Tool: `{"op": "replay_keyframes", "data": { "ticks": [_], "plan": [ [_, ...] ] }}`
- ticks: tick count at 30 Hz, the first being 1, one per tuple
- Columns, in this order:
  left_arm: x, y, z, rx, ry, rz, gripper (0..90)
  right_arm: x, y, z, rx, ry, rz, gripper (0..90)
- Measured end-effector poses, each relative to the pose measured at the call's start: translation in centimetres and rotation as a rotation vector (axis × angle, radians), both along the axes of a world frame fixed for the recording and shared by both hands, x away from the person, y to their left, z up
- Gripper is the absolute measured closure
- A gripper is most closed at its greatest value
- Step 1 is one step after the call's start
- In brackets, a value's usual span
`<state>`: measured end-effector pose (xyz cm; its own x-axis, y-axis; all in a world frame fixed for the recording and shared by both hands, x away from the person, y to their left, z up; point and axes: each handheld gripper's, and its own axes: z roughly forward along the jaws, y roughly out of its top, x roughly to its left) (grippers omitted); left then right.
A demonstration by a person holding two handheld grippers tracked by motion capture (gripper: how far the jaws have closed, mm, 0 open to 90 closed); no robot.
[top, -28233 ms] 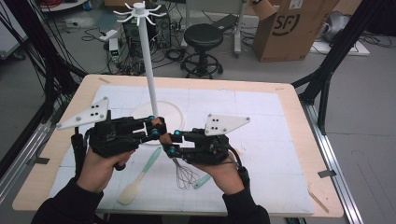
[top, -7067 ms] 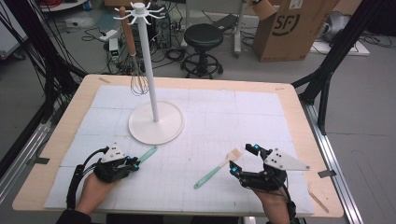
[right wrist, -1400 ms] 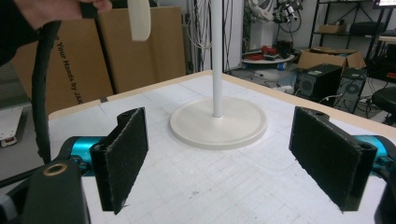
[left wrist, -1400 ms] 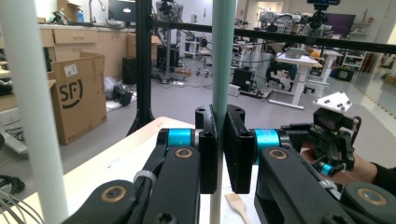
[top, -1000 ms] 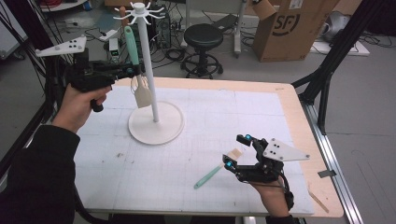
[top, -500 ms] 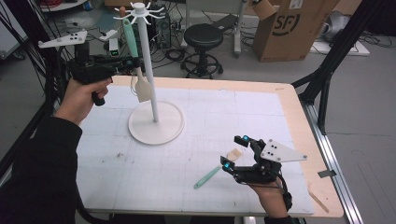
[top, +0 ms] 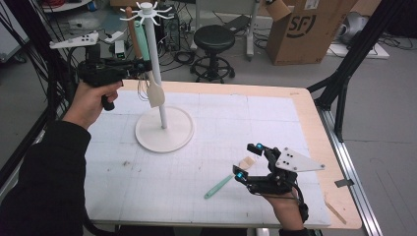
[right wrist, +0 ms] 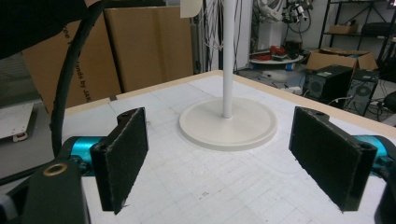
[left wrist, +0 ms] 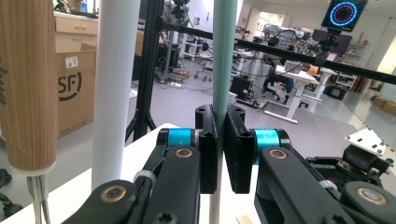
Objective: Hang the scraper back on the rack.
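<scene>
The tabletop [top: 305, 105] is a pale wooden board covered by a white mat ruled with a fine grid, scuffed and marked near its left side. Around it lies a workshop room with a grey floor, black frame struts, tangled cables, a black round stool [top: 214, 37] and a brown cardboard box [top: 307, 29] printed with the letters "SF" in a ring (the same mark reads on a box in the left gripper view, beside a small white label too small to read).

On the mat stands a white rack [top: 157, 83], a round base with an upright pole topped by spoke hooks. The left gripper [top: 142, 65] is raised beside the pole, its fingers [left wrist: 238, 149] clenched on the green handle of a spatula [top: 147, 64] that hangs upright near the hooks, its cream blade low beside the pole. A whisk [left wrist: 28, 84] with a wooden handle hangs just beside it, wires below.

The right gripper [top: 248, 162] rests low on the mat near the front right, its fingers [right wrist: 123, 154] released and spread wide with nothing between them. A second spatula [top: 223, 182] with a green handle lies flat on the mat, its cream blade between those fingers in the high view.
</scene>
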<state>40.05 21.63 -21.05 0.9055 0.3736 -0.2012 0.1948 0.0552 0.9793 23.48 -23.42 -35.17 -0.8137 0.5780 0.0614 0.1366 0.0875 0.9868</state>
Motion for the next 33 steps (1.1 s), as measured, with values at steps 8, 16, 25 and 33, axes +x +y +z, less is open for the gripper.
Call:
{"op": "replay_keyframes", "data": {
  "ticks": [8, 16, 25, 33],
  "plan": [
    [0.0, -0.3, -0.1, 0.012, 0.004, 0.010, 84.4, 0.0, -0.1, -0.1, -0.001, 0.005, -0.008, 18.5],
    [-1.9, -0.2, 0.3, -0.011, -0.055, 0.111, 51.3, -0.1, -0.5, -0.3, -0.004, -0.003, -0.032, 18.5],
    [-5.5, 1.4, -0.6, 0.016, -0.110, 0.248, 26.6, -0.3, -2.4, -0.7, 0.006, 0.003, -0.114, 18.6],
    [-8.8, 1.2, -3.6, 0.018, -0.135, 0.241, 18.2, -0.1, -3.5, -1.4, -0.006, 0.026, -0.184, 18.6]
  ]
}}
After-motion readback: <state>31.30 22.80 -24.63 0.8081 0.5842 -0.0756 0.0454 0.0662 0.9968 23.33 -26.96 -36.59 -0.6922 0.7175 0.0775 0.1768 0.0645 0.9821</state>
